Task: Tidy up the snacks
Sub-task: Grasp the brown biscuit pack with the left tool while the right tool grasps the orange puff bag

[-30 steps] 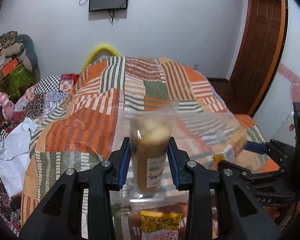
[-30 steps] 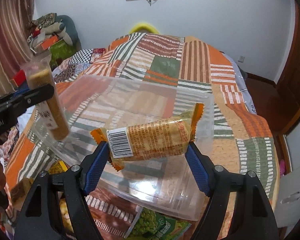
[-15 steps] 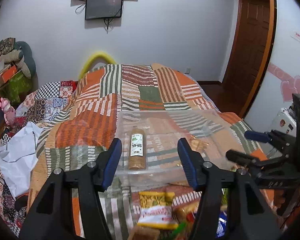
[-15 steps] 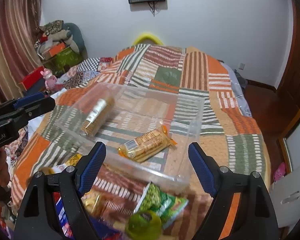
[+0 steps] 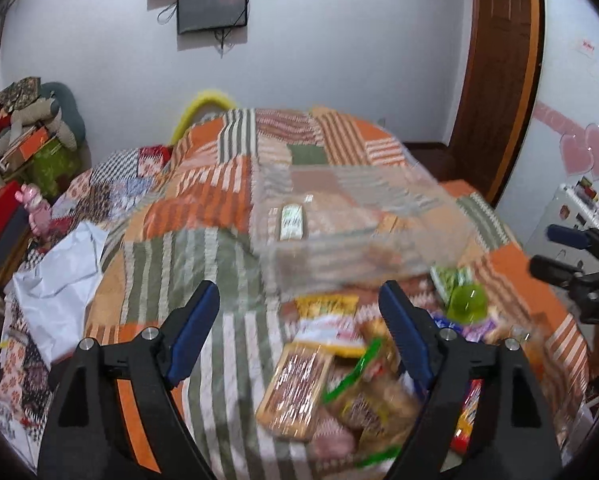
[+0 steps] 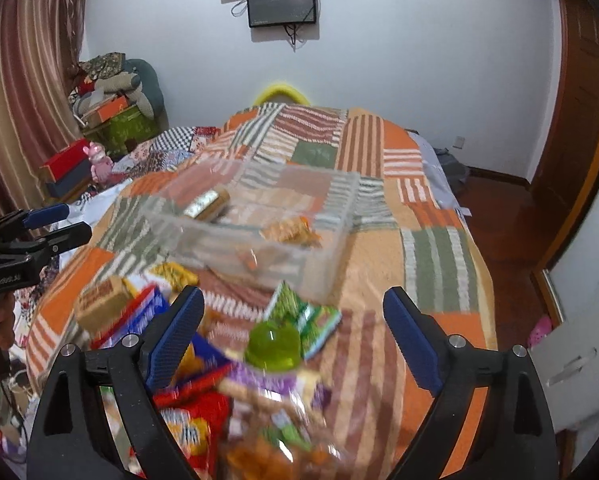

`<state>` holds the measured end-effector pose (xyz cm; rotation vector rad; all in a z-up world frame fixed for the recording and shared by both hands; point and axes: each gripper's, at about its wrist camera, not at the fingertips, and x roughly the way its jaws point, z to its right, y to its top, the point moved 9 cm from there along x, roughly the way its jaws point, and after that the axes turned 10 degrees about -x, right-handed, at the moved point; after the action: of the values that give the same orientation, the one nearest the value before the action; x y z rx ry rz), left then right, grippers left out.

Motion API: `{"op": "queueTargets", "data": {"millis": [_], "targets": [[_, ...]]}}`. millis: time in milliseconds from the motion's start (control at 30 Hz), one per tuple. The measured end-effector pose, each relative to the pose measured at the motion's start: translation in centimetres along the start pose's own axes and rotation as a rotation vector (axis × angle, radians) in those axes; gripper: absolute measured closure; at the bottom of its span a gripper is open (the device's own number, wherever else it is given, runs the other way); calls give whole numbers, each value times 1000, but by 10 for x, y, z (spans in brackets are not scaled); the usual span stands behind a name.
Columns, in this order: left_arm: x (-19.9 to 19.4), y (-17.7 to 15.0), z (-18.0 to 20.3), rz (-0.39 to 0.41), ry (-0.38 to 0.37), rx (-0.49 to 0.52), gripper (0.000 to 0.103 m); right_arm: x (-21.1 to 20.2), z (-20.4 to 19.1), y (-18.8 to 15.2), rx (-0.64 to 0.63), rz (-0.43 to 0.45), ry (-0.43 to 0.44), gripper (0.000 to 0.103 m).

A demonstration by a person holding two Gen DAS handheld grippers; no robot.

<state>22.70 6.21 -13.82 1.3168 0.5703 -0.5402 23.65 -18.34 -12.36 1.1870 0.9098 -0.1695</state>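
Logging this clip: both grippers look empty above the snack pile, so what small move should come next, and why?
Probably lower the right gripper onto the green jelly cup between its open jaws. The left gripper is open too, and the clear bin holds only two snacks.

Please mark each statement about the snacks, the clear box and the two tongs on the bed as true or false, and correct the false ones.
1. The left tongs are shut on a snack. False: they are open and hold nothing.
2. The clear box holds a brown snack stick with a white label. True.
3. The green jelly cup lies inside the clear box. False: it lies outside, in the pile of snacks in front of the box.
4. The right tongs are open and empty. True.
5. An orange snack packet lies in the clear box. True.
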Motion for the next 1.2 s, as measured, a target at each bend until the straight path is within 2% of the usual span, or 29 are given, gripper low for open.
{"op": "queueTargets", "data": {"millis": [233,433,633,767,833,1000,1133,1200], "targets": [[12,-46,-18,-87,2,-34,21,-2,-3,-48,39,-87,3,13],[21,-69,-24,-126,19,-42,21,4,-6,-86,60,-150,-28,13],[39,-87,-32,-167,46,-81,21,14,-9,-105,158,-192,47,13],[46,-86,-35,-165,45,-105,22,19,-17,-110,156,-217,73,17],[49,-85,-33,-169,27,-120,27,19,-18,-109,153,-216,75,20],[55,-86,-25,-189,-39,-143,50,16,-16,-111,178,-205,95,30],[59,-90,-26,-206,-71,-195,63,13,-11,-113,184,-193,96,39],[57,-91,-27,-204,-65,-198,65,11,-9,-112,185,-188,85,40]]}}
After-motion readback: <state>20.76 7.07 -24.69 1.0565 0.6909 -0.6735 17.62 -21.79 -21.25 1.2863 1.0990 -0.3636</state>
